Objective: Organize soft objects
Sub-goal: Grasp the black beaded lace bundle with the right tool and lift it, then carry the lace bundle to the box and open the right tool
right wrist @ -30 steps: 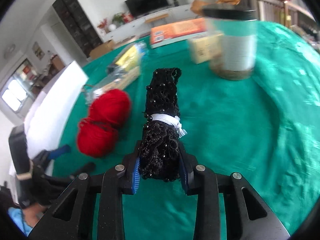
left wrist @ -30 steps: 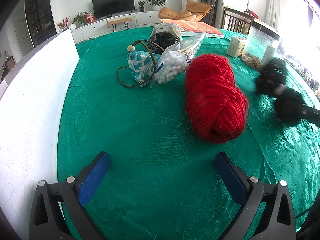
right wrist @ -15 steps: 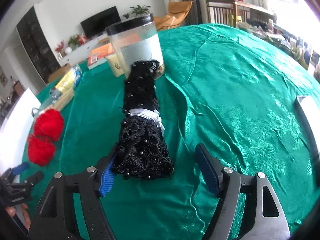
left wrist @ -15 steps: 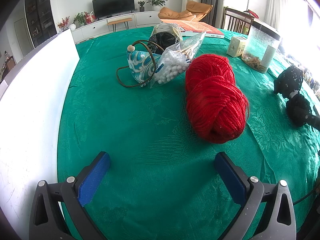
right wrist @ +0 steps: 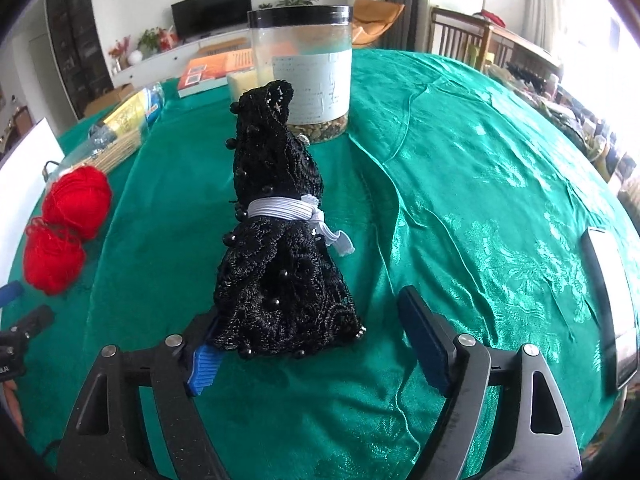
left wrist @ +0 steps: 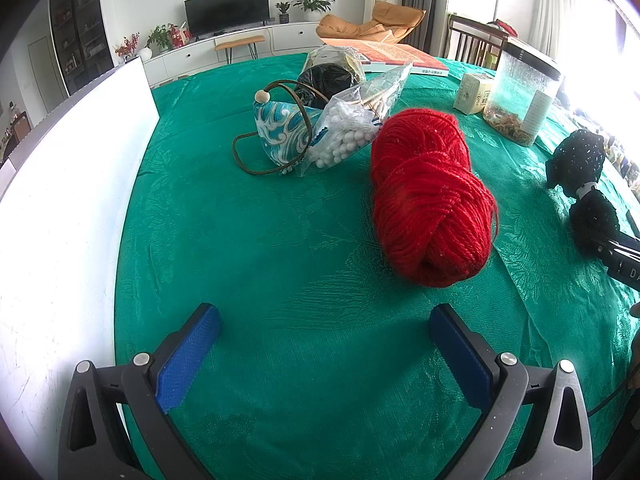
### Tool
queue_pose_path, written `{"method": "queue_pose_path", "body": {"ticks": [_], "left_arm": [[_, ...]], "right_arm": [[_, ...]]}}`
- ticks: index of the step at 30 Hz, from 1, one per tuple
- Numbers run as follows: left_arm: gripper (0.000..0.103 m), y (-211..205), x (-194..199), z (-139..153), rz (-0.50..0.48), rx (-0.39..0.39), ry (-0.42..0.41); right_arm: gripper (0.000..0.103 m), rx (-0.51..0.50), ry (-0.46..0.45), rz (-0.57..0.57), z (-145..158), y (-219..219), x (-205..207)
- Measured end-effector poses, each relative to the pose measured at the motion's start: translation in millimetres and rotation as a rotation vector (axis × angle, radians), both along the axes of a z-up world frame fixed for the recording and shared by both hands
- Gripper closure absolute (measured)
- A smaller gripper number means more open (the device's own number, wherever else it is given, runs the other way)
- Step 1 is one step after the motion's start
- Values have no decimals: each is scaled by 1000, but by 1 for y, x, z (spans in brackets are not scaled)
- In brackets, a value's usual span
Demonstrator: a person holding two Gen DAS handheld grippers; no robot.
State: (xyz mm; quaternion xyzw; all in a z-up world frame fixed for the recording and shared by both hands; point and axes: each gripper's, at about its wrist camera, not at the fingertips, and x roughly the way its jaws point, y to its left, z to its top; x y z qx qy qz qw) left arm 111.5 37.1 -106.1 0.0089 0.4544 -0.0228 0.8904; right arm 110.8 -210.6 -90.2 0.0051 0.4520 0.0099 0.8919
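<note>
Green tabletop (right wrist: 460,168): right gripper (right wrist: 316,344) jaws opening, black lace bundle (right wrist: 280,240) lying freed but leaning on left pad, so lace may snag and drag on retreat; left gripper (left wrist: 324,354) wide open, empty.

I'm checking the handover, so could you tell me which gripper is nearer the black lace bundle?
Right. The right gripper is opening with the black lace bundle between its jaws; the left gripper sits open, well off beyond the red yarn.
</note>
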Motion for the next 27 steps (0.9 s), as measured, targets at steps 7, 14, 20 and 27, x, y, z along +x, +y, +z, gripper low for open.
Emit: {"method": "queue_pose_path", "body": {"ticks": [7, 14, 20, 27], "left_arm": [[0, 0, 0, 0, 0, 0, 0], [0, 0, 0, 0, 0, 0, 0], [0, -1, -1, 1, -12, -5, 19], [0, -8, -7, 24, -65, -197, -9]], "right_arm": [[19, -2, 2, 2, 0, 2, -1], [19, -2, 2, 1, 0, 2, -2], [19, -2, 2, 1, 0, 2, -1], [19, 83, -59, -6, 10, -10, -8]]}}
